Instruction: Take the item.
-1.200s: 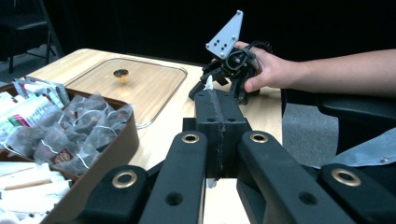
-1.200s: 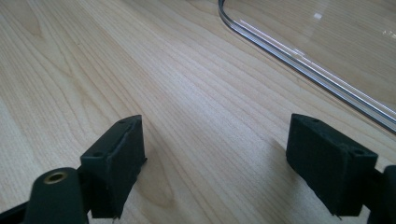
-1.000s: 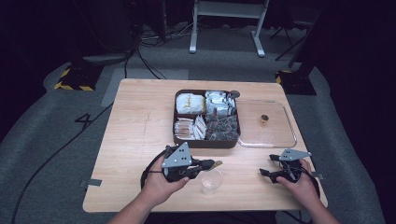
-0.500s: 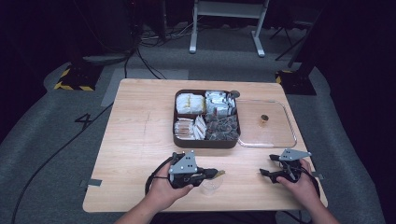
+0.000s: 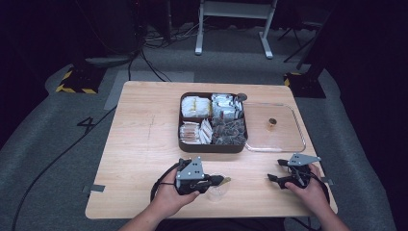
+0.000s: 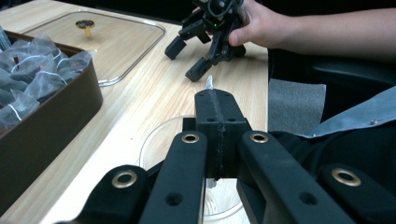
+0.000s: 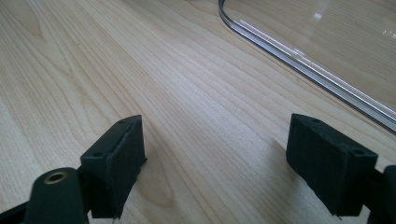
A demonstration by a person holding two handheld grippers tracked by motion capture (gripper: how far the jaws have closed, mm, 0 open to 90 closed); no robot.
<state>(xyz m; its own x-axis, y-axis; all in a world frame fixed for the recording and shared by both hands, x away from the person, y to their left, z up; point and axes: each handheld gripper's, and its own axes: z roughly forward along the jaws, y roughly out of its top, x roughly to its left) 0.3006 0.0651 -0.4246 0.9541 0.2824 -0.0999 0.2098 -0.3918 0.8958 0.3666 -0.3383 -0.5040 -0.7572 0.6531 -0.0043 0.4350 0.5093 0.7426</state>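
The left hand-held gripper (image 5: 217, 181) sits low over the near part of the tabletop (image 5: 139, 154), its jaws pressed together on a small thin item whose pale tip (image 6: 209, 83) pokes out past them; what the item is cannot be told. Directly under and just ahead of those jaws stands a clear plastic cup (image 5: 217, 189), its rim (image 6: 159, 133) curving round beneath the black pads in the left gripper view. The cup is close to the near edge of the tabletop, with only a narrow strip of wood between it and the drop-off.

Ahead of this hand-held gripper, well apart from it, lies a dark brown compartment tray (image 5: 212, 144) holding pale sachets and packets; its near wall (image 6: 51, 121) rises to the left of the jaws in the left gripper view. Bare wood lies between the tray and the cup.

The right hand-held gripper (image 5: 276, 179) rests near the tabletop's near right corner, its jaws spread wide apart with nothing between them, held just above bare wood (image 7: 205, 107). Ahead of it and slightly to its right lies a clear lid (image 5: 274, 139) with a small brass knob (image 5: 272, 123), flat on the tabletop and touching the tray's right side; its rounded edge (image 7: 299, 65) is near the open jaws. Open wood separates the two hand-held grippers.
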